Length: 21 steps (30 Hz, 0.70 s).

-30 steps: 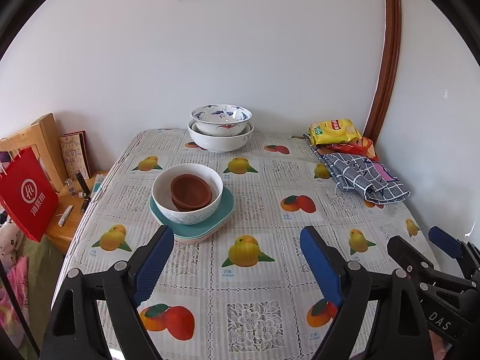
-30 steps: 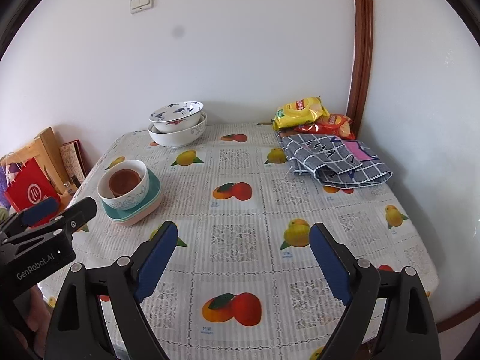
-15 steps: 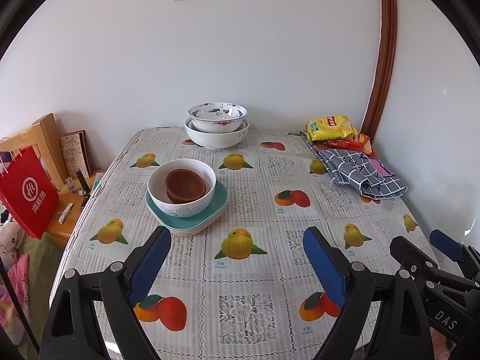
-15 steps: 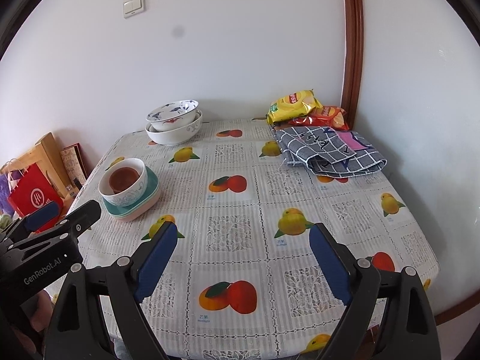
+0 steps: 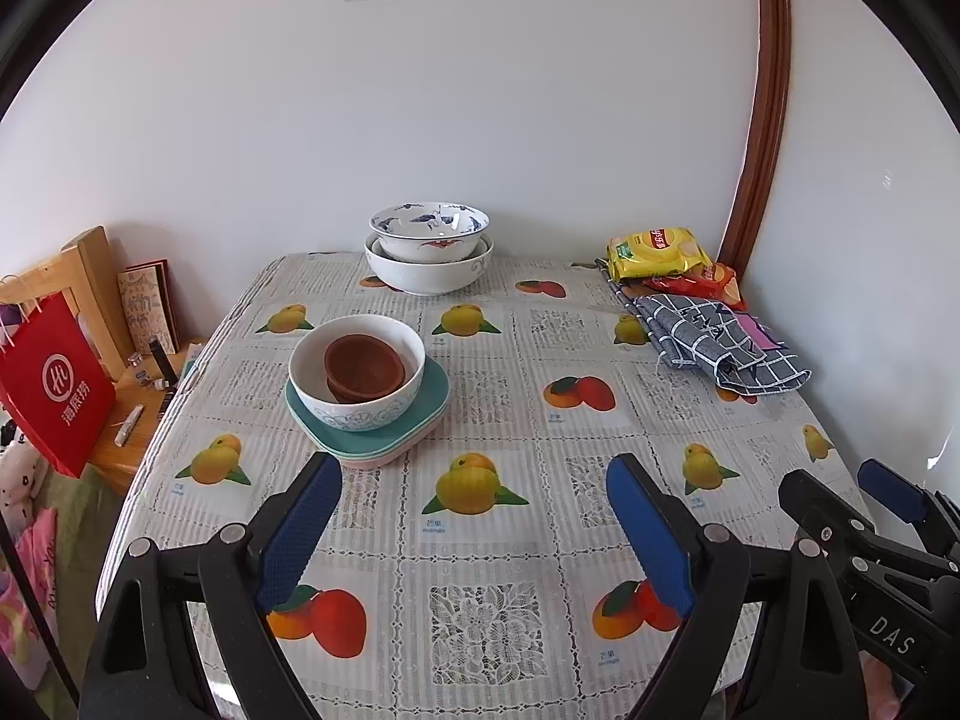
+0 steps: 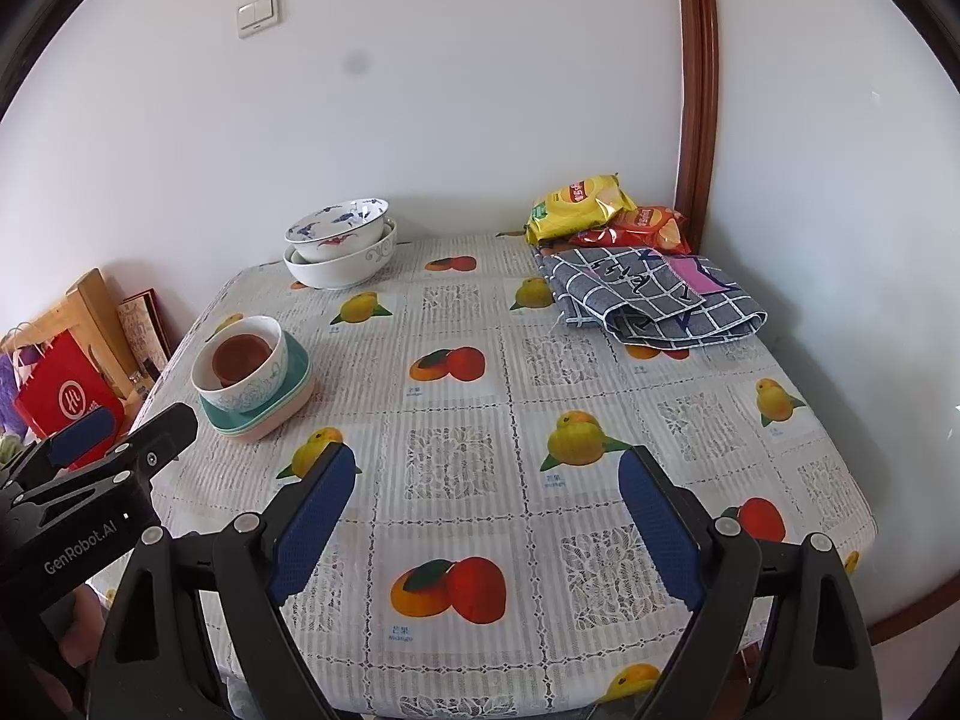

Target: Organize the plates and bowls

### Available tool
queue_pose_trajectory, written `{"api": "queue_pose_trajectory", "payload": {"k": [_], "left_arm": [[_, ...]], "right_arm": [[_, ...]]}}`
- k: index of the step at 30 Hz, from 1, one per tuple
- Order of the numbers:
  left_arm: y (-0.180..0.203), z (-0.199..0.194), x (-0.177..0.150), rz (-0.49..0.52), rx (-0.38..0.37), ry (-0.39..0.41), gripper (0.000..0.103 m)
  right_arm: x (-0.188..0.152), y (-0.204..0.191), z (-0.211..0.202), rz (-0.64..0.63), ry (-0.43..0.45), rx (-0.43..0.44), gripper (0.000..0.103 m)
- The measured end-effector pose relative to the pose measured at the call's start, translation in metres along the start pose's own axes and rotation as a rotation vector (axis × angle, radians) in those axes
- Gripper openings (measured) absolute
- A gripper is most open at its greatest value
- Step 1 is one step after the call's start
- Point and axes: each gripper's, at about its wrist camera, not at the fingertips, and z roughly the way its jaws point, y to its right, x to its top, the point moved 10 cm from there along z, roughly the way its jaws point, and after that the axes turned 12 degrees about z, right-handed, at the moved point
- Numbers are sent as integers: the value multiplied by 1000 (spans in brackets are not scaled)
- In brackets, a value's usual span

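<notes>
1. Brown bowl (image 5: 363, 367) sits nested in a white patterned bowl (image 5: 358, 373), which sits on a stack of plates (image 5: 384, 426), teal on top and pink underneath, on the left side of the table (image 5: 480, 546). Smaller into bigger, so it looks like a finished, stable stack.
2. Second stack at the far edge by the wall: blue-patterned bowl (image 5: 429, 232) inside a big white bowl (image 5: 429, 273). Well apart from the first stack.
3. Task looks about done, judging by the layout; no loose dishes visible.
4. Left gripper (image 5: 474, 516) has jaws wide, nothing between them, hanging over the near table edge.
5. Right gripper (image 6: 486, 510) likewise wide and empty, well short of any dish.
6. Chip bags (image 5: 657, 250) and checked cloth (image 5: 720, 342) far right, untouched clutter.
7. Versus a second ago: dishes look slightly farther off in both views, so both grippers seem to have backed away a little; nothing on the table moved.
</notes>
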Motion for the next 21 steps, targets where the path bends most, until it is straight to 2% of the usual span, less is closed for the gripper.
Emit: {"api": "queue_pose_trajectory", "payload": {"k": [21], "left_arm": [[0, -2, -1, -12, -9, 5, 90]], "right_arm": [[0, -4, -7, -8, 15, -5, 89]]}}
